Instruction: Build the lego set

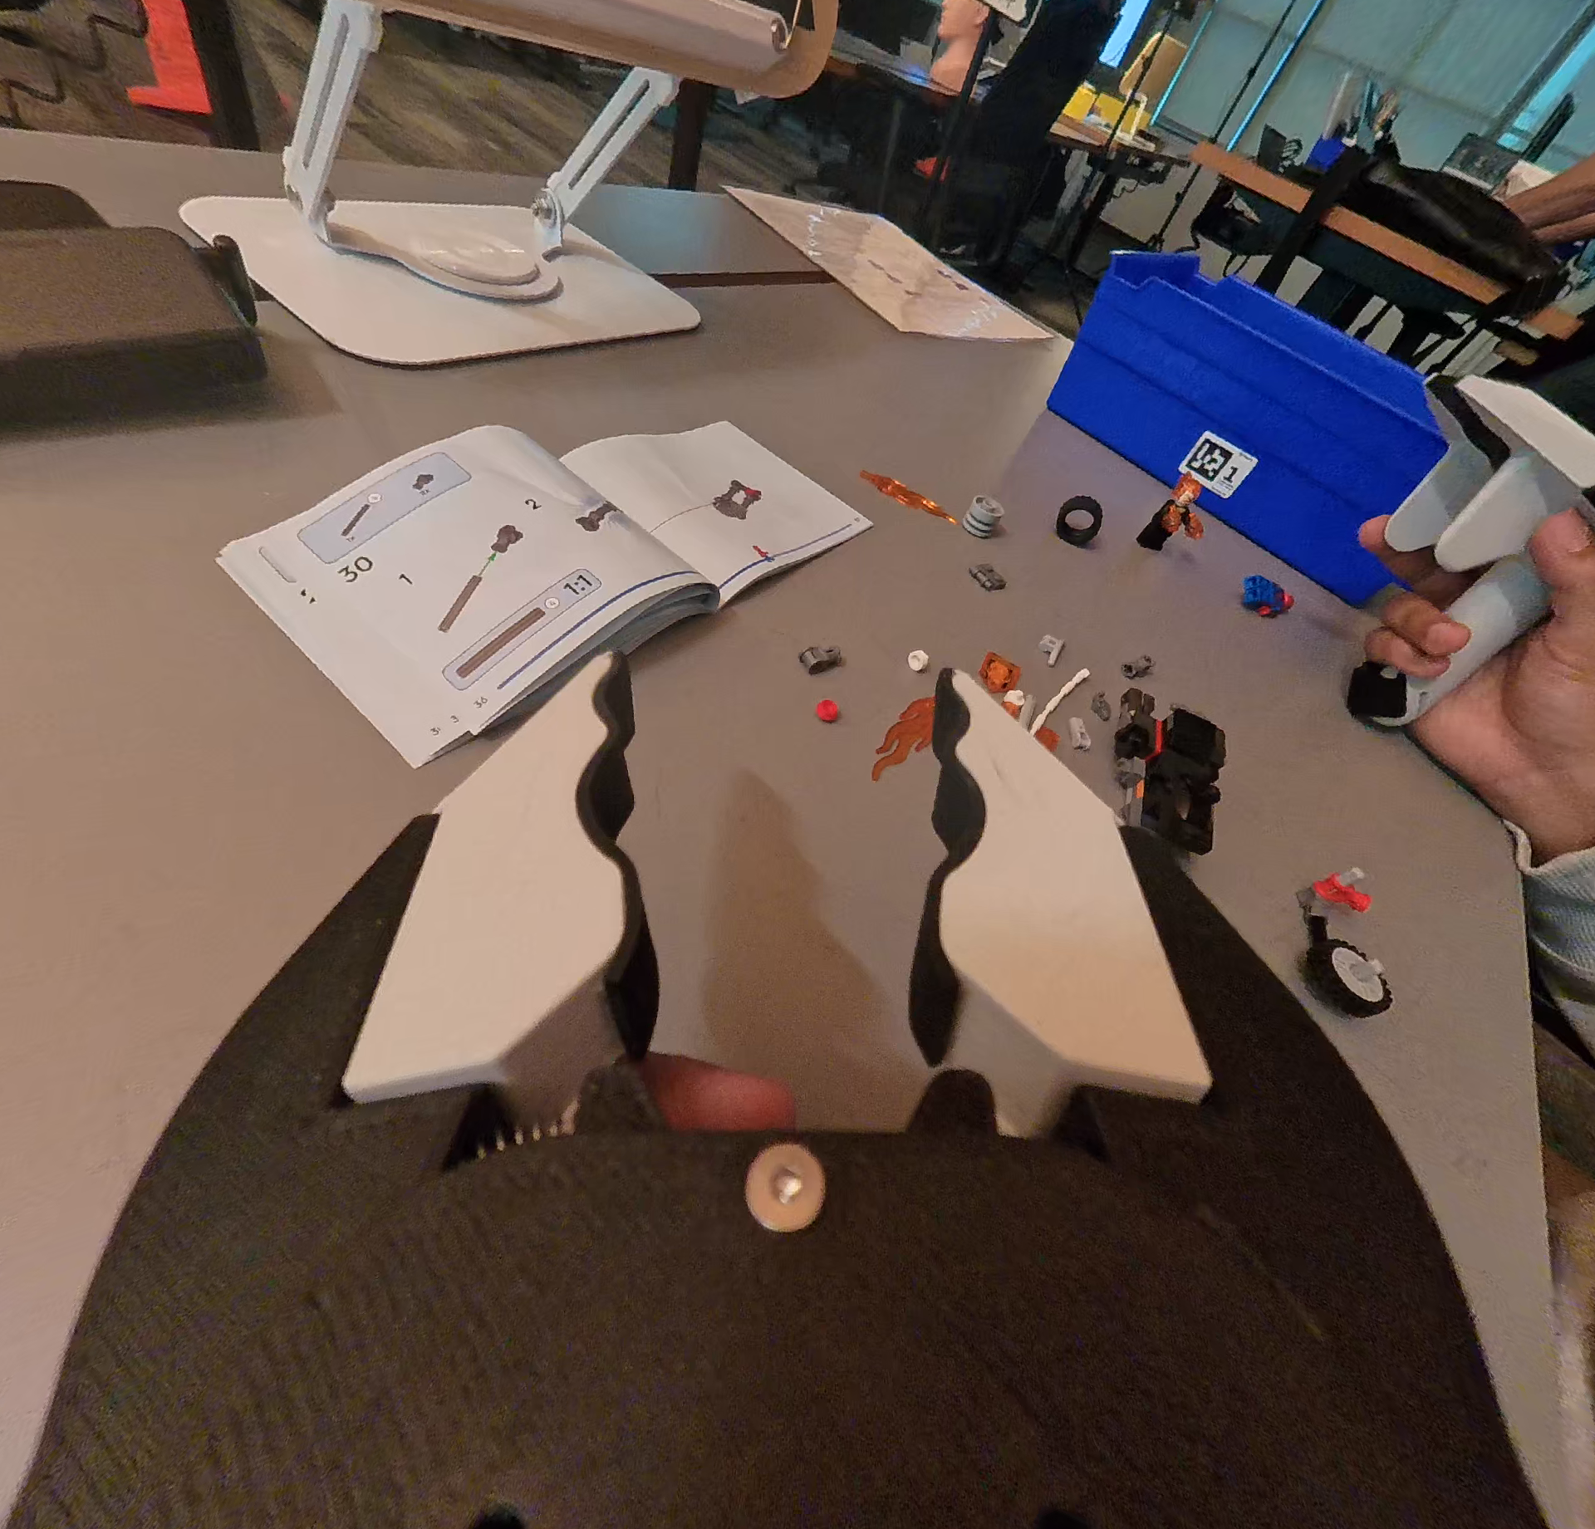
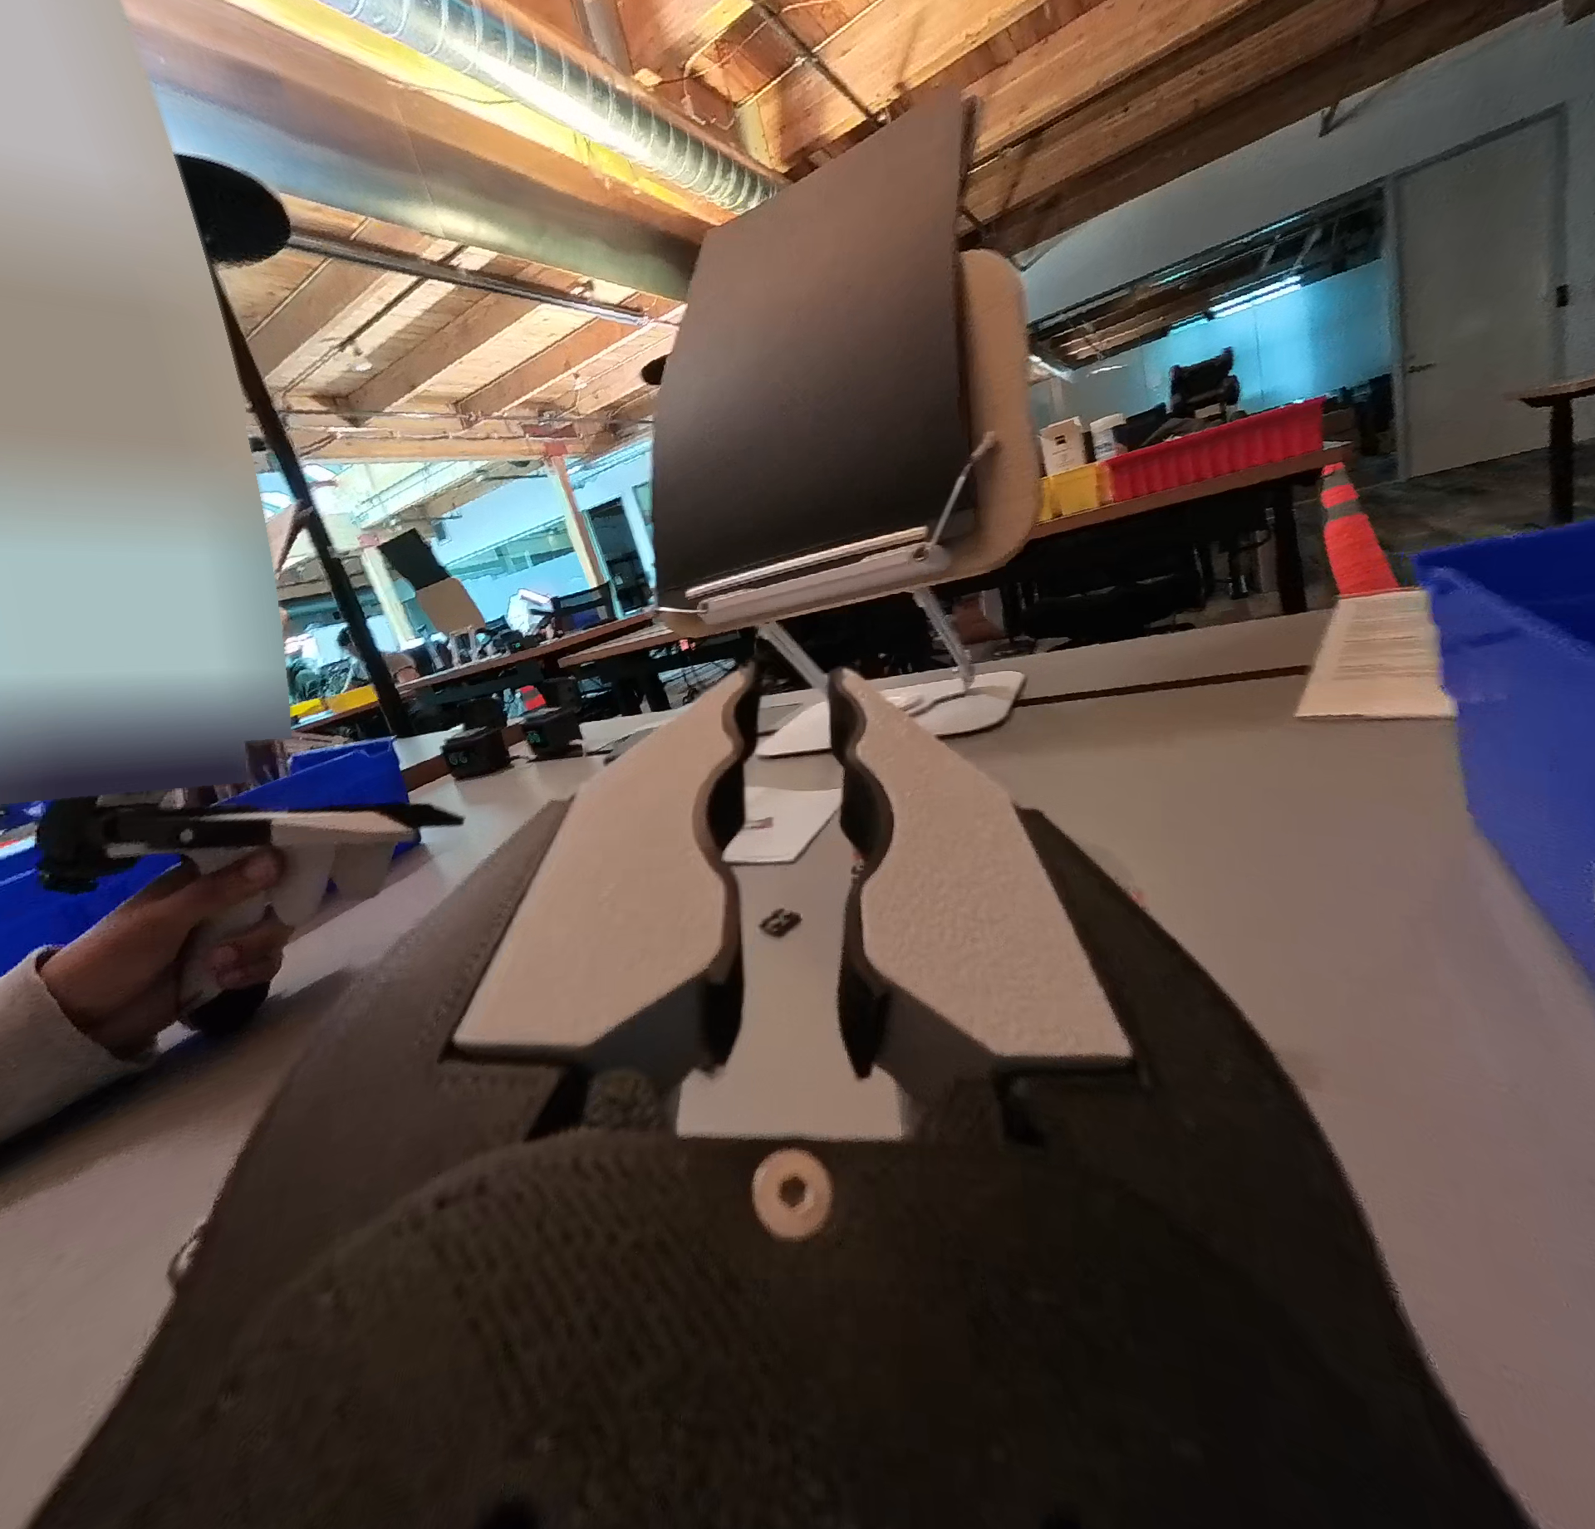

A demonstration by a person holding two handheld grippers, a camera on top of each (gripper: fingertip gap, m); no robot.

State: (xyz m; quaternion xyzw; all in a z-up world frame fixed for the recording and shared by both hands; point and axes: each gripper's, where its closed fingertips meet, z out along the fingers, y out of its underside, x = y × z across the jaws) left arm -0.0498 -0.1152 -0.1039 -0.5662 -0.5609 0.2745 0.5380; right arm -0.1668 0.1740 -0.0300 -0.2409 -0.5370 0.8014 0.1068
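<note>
My left gripper (image 1: 781, 676) is open and empty, hovering low over the grey table (image 1: 259, 883). Just beyond its tips lie loose Lego pieces: a red stud (image 1: 827, 709), an orange flame piece (image 1: 904, 737), and small grey and white bits. A black partly built model (image 1: 1174, 763) lies to the right, with a wheel assembly with a red part (image 1: 1346, 961) nearer. A minifigure (image 1: 1172, 514), a black tyre (image 1: 1079, 521) and a grey hub (image 1: 984, 517) lie farther back. My right gripper (image 2: 794, 687) is narrowly open and empty, low over the table, with a small black piece (image 2: 781, 922) showing between its fingers.
An open instruction booklet (image 1: 518, 573) lies left of the pieces. A blue bin (image 1: 1251, 418) stands at the back right; it also shows in the right wrist view (image 2: 1536, 754). A white stand (image 1: 431, 279) holds a dark screen (image 2: 820, 418). A hand holds the right gripper's handle (image 1: 1484, 495). There is about 30 centimeters between the tips of the two grippers. My left gripper's tips are some 9 centimeters from the red stud (image 1: 827, 709). My right gripper's tips are some 12 centimeters from the minifigure (image 1: 1172, 514).
</note>
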